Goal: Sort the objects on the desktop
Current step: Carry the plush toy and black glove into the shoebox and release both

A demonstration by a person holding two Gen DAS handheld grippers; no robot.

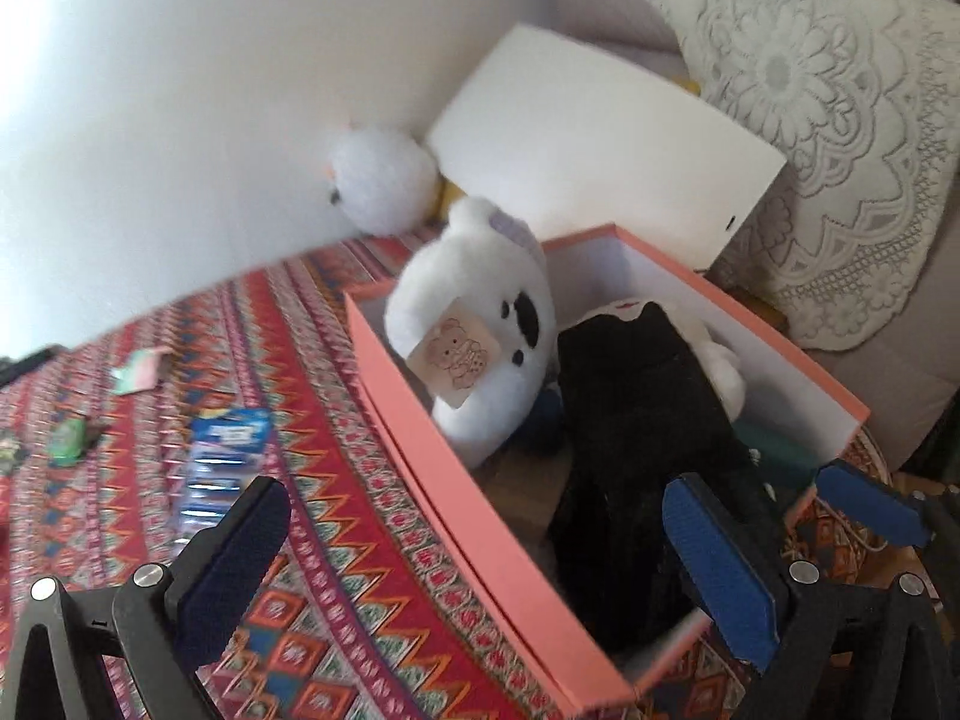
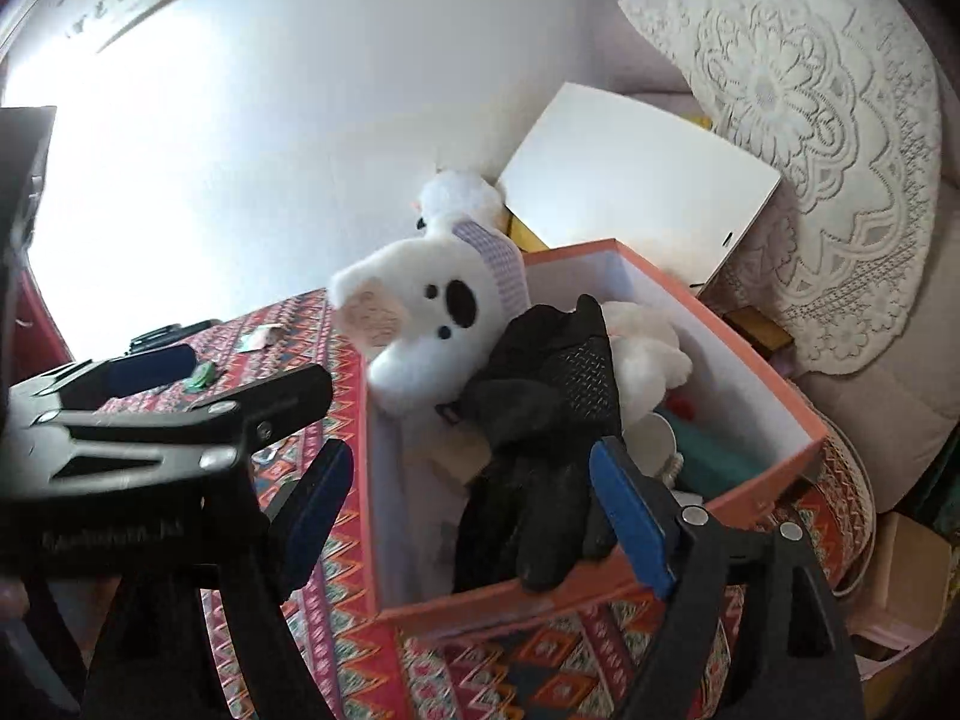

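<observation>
A pink box (image 1: 456,516) stands on the patterned tablecloth and holds a white plush bear (image 1: 486,324), black gloves (image 1: 636,438) and smaller items. In the right wrist view the box (image 2: 774,480), bear (image 2: 432,312) and gloves (image 2: 540,420) show again. My left gripper (image 1: 474,570) is open over the box's near left wall, empty. My right gripper (image 2: 474,516) is open above the box's near edge, the gloves lying between its fingers, untouched. The left gripper's body (image 2: 150,438) shows at left in the right wrist view.
On the cloth left of the box lie a blue battery pack (image 1: 225,456), a green item (image 1: 69,438) and a pale card (image 1: 141,369). A second white plush (image 1: 381,177) and a white board (image 1: 606,150) lean at the wall. A lace-covered cushion (image 1: 828,120) is at right.
</observation>
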